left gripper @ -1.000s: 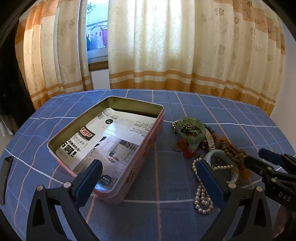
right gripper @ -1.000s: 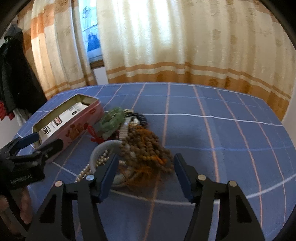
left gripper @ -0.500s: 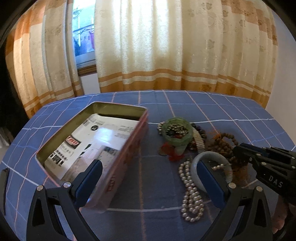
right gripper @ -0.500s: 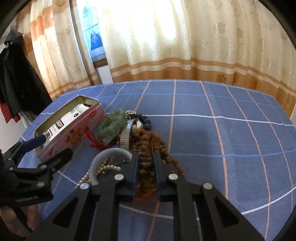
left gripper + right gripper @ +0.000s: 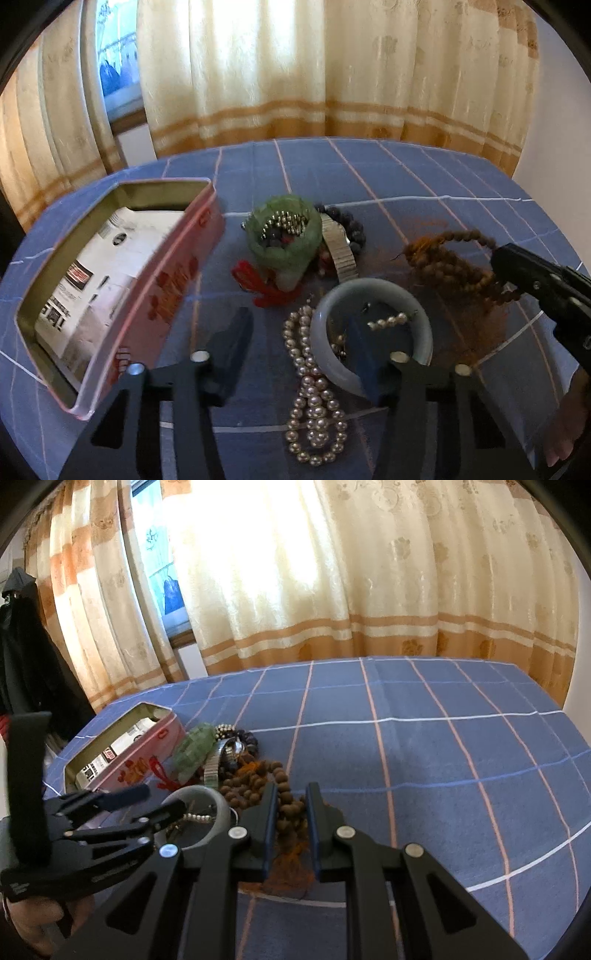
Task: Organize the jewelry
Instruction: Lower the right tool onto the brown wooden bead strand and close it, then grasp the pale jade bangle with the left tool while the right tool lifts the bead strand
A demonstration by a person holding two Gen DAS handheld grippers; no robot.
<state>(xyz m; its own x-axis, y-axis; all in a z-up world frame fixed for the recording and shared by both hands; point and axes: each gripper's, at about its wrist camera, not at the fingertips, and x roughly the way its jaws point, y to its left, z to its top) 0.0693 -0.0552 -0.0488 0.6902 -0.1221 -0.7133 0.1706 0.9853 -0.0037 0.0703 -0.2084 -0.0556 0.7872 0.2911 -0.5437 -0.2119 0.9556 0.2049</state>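
Wooden beads [image 5: 273, 794], lying beside the open tin [image 5: 110, 295], are clamped in the right gripper [image 5: 291, 801] for lifting, while the left gripper [image 5: 299, 332], jaws just closing but half apart, straddles the pale bangle [image 5: 369, 295] and pearls [image 5: 314, 398], gripping neither.

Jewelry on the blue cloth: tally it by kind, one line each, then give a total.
Bead strings: 3, namely pearl strand, brown bead string held in the right claw, dark bead bracelet
Bangles: 2, namely pale bangle, green bangle
Metal watch bands: 1, watch band
Total: 6; small pieces inside the bangles are left uncounted.
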